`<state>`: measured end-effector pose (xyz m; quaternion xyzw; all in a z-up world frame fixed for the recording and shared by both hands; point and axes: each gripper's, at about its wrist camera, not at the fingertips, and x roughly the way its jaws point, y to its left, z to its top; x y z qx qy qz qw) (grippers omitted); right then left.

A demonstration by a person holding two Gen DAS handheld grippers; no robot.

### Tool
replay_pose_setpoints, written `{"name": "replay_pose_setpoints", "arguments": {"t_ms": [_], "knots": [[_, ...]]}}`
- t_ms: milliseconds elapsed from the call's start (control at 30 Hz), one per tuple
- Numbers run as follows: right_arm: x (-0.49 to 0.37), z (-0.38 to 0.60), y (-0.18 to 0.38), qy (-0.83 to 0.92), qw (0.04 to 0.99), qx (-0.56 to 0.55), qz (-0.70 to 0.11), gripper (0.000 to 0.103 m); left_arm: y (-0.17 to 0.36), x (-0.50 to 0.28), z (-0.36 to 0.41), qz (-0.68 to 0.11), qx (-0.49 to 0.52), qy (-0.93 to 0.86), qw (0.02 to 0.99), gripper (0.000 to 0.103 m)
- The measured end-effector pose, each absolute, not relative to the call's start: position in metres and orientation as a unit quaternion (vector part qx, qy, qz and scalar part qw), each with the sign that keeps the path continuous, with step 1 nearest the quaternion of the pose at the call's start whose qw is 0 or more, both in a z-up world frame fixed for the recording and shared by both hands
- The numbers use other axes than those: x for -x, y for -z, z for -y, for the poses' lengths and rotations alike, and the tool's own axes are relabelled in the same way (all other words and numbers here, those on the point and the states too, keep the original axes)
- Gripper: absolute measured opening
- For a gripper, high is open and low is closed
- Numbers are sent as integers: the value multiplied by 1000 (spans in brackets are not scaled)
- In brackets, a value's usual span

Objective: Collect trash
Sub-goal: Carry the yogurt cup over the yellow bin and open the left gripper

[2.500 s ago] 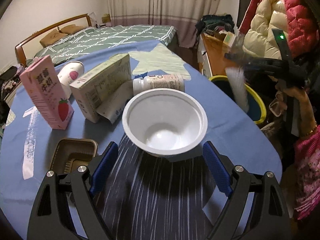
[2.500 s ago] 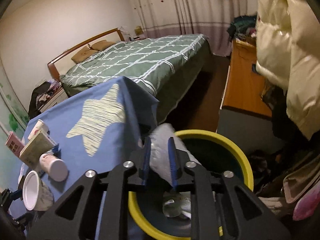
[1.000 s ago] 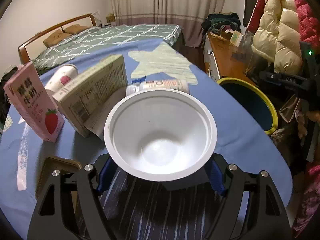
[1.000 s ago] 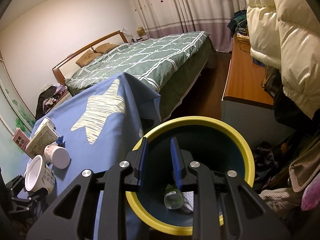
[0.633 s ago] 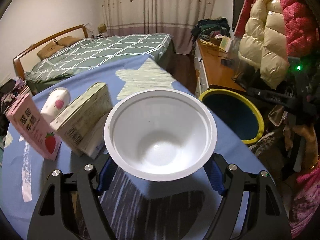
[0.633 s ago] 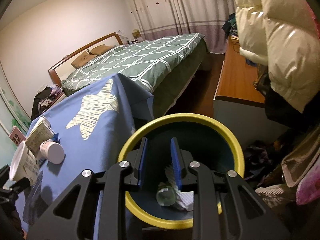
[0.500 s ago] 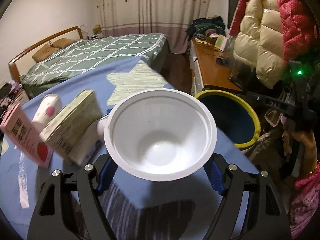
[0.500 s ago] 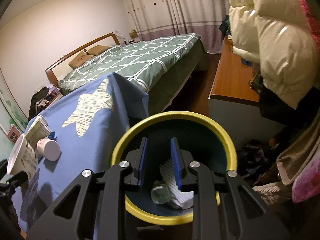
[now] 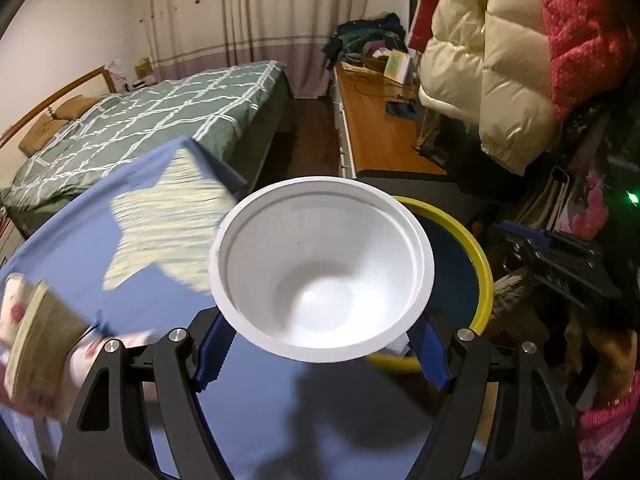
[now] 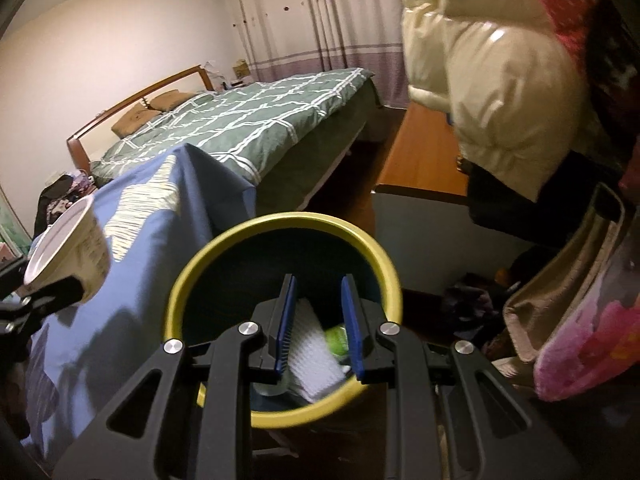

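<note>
Two tools up: left tool (image 9: pixel 320 354) clamping round white plastic bowl (image 9: pixel 322 268) past blue star-print tabletop (image 9: pixel 120 264) edge, above yellow-rimmed dark bin (image 10: pixel 280 304). Right tool (image 10: pixel 318 322) narrow, empty. Right view alone showing bin contents.

The bowl (image 9: pixel 322 268) is plain white inside, with a cream, printed outer wall. The bin (image 10: pixel 280 236) has a yellow rim and a dark teal inside; a white ribbed sheet (image 10: pixel 310 354) and something green (image 10: pixel 337 338) lie in it. The bench cloth (image 9: pixel 80 264) is blue with a pale yellow streaked star (image 9: pixel 168 224). The bed cover (image 10: pixel 256 120) is green with a white lattice. Both grippers are black with blue pads (image 10: pixel 286 320). The curtain (image 9: pixel 240 20) is cream with a mauve band and small dots.
</note>
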<state>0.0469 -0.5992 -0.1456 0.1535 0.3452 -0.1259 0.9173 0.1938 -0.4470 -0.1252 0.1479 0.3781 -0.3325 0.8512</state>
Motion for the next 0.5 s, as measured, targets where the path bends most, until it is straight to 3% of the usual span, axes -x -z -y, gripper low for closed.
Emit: {"name": "replay_pose_setpoints", "arguments": {"t_ms": [367, 500], "knots": [[-32, 622, 157, 145, 911, -155, -353, 23, 157, -222, 516, -414, -154, 337, 831, 77], [-30, 625, 158, 148, 910, -155, -354, 23, 158, -222, 522, -412, -151, 332, 835, 85]]}}
